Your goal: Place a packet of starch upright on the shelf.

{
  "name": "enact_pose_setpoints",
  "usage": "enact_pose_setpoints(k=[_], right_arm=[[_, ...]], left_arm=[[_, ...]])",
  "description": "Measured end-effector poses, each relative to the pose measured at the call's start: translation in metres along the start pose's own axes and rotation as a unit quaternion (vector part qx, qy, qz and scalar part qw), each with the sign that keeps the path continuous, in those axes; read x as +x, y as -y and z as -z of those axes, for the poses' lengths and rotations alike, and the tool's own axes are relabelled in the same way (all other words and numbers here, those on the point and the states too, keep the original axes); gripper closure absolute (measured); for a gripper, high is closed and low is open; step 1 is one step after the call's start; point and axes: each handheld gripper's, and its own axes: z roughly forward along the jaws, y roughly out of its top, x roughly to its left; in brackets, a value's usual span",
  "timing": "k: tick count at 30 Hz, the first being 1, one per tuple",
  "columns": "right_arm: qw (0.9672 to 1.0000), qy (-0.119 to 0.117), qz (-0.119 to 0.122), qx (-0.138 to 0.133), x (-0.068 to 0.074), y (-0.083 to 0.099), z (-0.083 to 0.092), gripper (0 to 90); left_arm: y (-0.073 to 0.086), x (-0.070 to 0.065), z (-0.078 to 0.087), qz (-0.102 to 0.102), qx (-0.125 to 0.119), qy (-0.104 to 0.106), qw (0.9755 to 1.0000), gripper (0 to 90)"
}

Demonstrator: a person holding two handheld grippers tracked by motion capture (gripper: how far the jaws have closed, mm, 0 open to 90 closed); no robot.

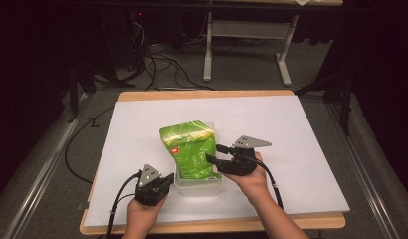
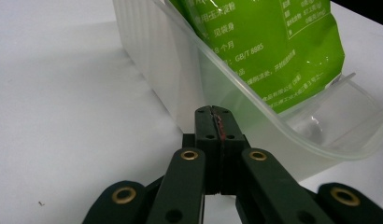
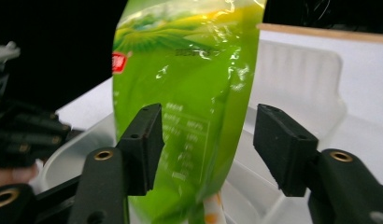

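White sheet-covered table point(image 1: 301, 149) under dim surroundings. Glossy green plastic pouch point(image 1: 189, 148) lying in clear rectangular plastic tub point(image 1: 202, 187) at centre. Left gripper point(image 2: 213, 112) pressed together, empty, against tub's outer wall. Right gripper point(image 3: 206, 140) spread, pouch between pads, not squeezed.

Black tongs point(image 1: 164, 180), brass rivets, grey triangular plates, black cables.

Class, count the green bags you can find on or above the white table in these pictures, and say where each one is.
1. The green bag stands in the clear plastic tub at the near middle of the white table, leaning on its far wall. Nothing else could hide another.
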Motion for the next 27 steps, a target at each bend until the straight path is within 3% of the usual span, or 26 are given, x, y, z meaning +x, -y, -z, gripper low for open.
enact_pose_setpoints(k=[2, 3, 4, 5, 7, 10, 14, 21, 27], right_arm=[[0.9998, -0.009, -0.012, 0.01, -0.003, 0.001, -0.01, 47.6], [0.9998, -0.013, -0.01, 0.012, -0.002, 0.002, -0.012, 58.6], [0.9998, -0.017, -0.003, 0.007, 0.001, 0.002, -0.012, 67.3], [0.9998, -0.017, -0.003, 0.007, 0.001, 0.002, -0.012, 67.3], [0.9996, -0.014, 0.023, 0.0, 0.008, 0.001, -0.006, 84.0], [0.9986, -0.005, 0.052, 0.002, 0.015, 0.005, 0.001, 85.9], [0.9977, 0.006, 0.068, 0.004, 0.017, 0.017, 0.008, 86.4], [0.9974, 0.016, 0.064, 0.029, 0.012, 0.032, 0.01, 86.7], [0.9978, 0.018, 0.058, 0.027, 0.012, 0.032, 0.01, 86.0]], left_arm=[[0.0, 0.0, 0.0, 0.0, 0.0, 0.0, 1.0, 90.0], [0.0, 0.0, 0.0, 0.0, 0.0, -0.001, 1.0, 90.0], [0.0, 0.0, 0.0, 0.001, 0.0, 0.0, 1.0, 90.0], [0.0, 0.0, 0.0, 0.001, 0.0, 0.0, 1.0, 90.0], [0.0, 0.0, 0.0, 0.001, 0.001, 0.001, 1.0, 90.0], [0.0, 0.0, -0.001, 0.001, 0.002, 0.0, 1.0, 90.0], [0.0, 0.0, -0.001, 0.001, 0.003, -0.001, 1.0, 90.0], [0.0, -0.001, -0.001, 0.001, 0.004, -0.001, 1.0, 90.0], [0.0, -0.001, -0.001, -0.001, 0.004, -0.001, 1.0, 90.0]])
